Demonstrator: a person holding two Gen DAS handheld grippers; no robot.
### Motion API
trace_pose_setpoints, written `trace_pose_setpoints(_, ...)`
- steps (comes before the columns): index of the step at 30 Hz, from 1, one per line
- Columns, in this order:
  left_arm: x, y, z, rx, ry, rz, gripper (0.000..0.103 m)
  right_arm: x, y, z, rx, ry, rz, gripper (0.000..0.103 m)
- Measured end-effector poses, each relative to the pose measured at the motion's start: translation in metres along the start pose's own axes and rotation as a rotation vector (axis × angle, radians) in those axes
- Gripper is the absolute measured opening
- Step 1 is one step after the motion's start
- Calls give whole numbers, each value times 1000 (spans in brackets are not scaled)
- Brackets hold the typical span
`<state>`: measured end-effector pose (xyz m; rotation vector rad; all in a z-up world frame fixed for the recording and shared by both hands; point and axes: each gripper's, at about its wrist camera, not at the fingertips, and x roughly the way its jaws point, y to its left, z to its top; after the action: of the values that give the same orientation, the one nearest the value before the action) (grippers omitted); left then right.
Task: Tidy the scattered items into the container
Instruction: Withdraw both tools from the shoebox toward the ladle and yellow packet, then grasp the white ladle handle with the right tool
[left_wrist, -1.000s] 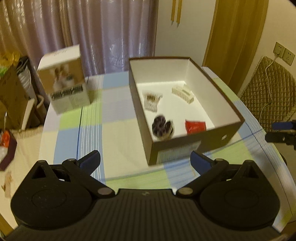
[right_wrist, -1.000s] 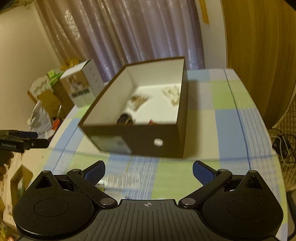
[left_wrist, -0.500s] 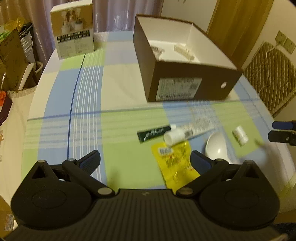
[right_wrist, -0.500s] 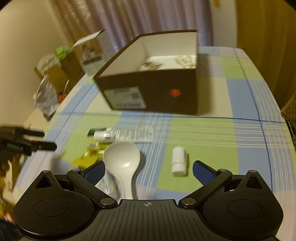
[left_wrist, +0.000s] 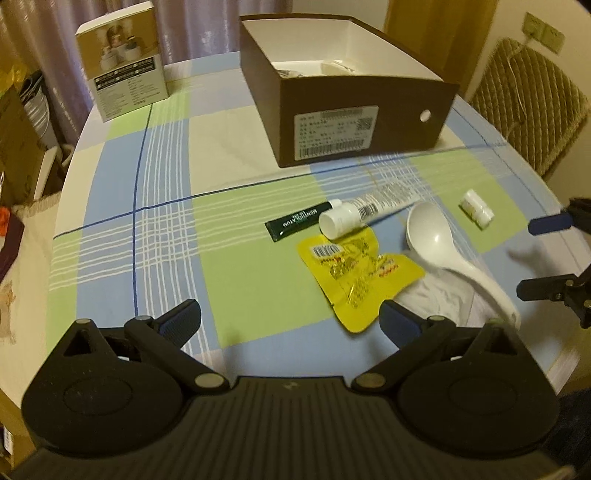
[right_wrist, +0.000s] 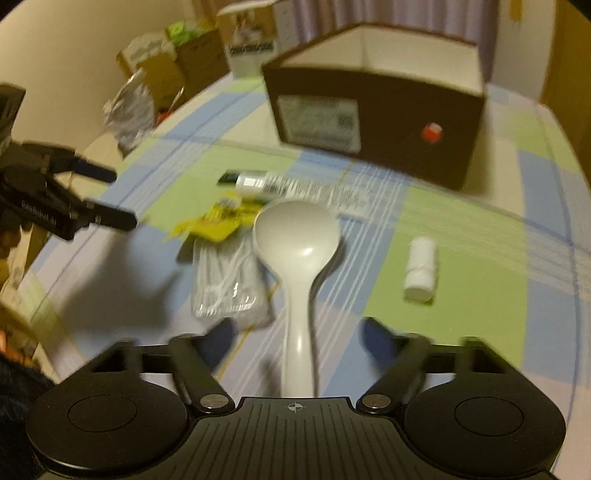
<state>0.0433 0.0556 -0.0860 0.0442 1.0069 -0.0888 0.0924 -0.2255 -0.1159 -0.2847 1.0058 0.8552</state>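
Now the white spoon's (right_wrist: 297, 236) handle lies untouched between the closing right gripper's (right_wrist: 297, 338) parted fingers.

1. The worktop (left_wrist: 229, 229) wears a checked cloth of pale blue, light green and cream squares, crossed by thin white stripes and dark blue lines.
2. The container (left_wrist: 332, 110) is dark brown outside, white inside, with a white printed label.
3. The spoon (right_wrist: 297, 236) is plain white.
4. The packet (left_wrist: 362, 273) is bright yellow with red and white print.
5. The sachet (left_wrist: 295, 223) is dark green with white lettering.
6. The tube (left_wrist: 369, 210) is white with dark print.
7. The small bottle (right_wrist: 421, 267) is white.
8. Both grippers, left gripper (left_wrist: 290, 323) and right gripper (right_wrist: 297, 332), are black with dark blue pads.
9. The curtain (left_wrist: 207, 26) is pale mauve.
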Motion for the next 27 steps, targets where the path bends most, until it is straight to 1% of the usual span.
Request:
trace_pose_setpoints(2, 1, -2, -2, 12, 5, 1, 100, 5, 0, -2, -7, 9, -9, 77)
trace_pose_setpoints(5, 3, -2, -4, 4, 13, -7, 100, 11, 1, -2, -18, 20, -6, 77)
trace_pose_setpoints(8, 3, -3, -4, 8, 11, -13, 100, 18, 1, -1, -48, 41, -24, 76)
trace_pose_setpoints(9, 4, -4, -5, 12, 12, -14, 100, 20, 1, 0, -60, 49, -24, 72)
trace_pose_setpoints(10, 5, -4, -5, 14, 13, -13, 100, 23, 1, 0, -69, 57, -22, 57)
trace_pose_setpoints(11, 5, -5, -6, 15, 16, -12, 100, 26, 1, 0, -67, 71, -16, 48)
trace_pose_setpoints(13, 8, -5, -8, 10, 25, -12, 100, 31, -2, 1, -54, 88, -16, 48)
trace_pose_setpoints(22, 12, -5, -15, 10, 43, -6, 100, 39, 0, 5, -79, 86, -18, 48)
trace_pose_setpoints(23, 12, -5, -16, 11, 45, -5, 100, 39, 0, 5, -81, 84, -21, 45)
trace_pose_setpoints(25, 13, -6, -16, 12, 47, -8, 100, 40, -1, 6, -86, 82, -22, 35)
trace_pose_setpoints(27, 13, -7, -17, 18, 46, -16, 100, 40, -2, 7, -84, 83, -20, 34)
